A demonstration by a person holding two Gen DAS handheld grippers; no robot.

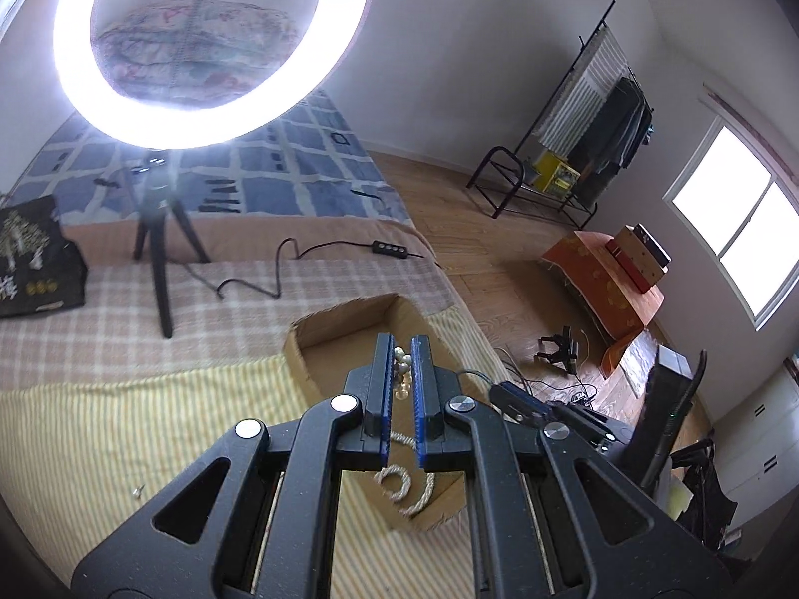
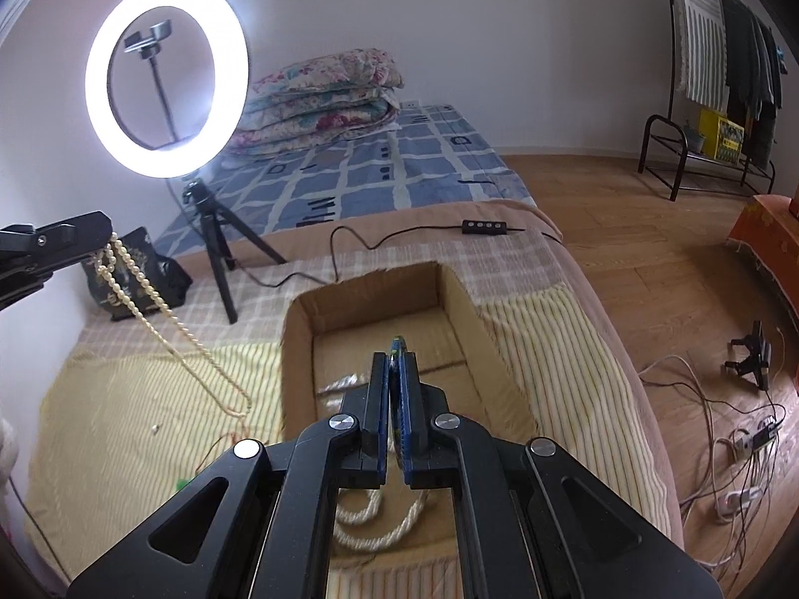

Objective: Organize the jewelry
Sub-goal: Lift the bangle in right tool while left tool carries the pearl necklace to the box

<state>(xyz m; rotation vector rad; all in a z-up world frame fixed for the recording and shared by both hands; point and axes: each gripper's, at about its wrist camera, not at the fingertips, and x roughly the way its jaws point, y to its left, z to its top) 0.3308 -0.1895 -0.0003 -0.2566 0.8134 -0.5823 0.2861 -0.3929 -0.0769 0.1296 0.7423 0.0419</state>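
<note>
My left gripper [image 1: 401,349] is shut on a pearl necklace [image 1: 401,362] and holds it up over the open cardboard box [image 1: 344,319]. In the right wrist view the left gripper [image 2: 90,232] shows at the left edge, and the pearl necklace [image 2: 150,299] hangs from it in long loops down to the striped yellow cloth [image 2: 150,389]. My right gripper [image 2: 398,354] is shut on a thin blue and green piece [image 2: 397,344] above the cardboard box [image 2: 299,329]. A white rope-like necklace [image 2: 379,519] lies coiled in the box.
A lit ring light on a black tripod [image 2: 167,65] stands on the bed behind the box, its cable and remote [image 2: 482,227] trailing right. A black bag [image 2: 145,269] leans at the left. A tiny bead [image 2: 155,429] lies on the cloth. Wooden floor with cables is to the right.
</note>
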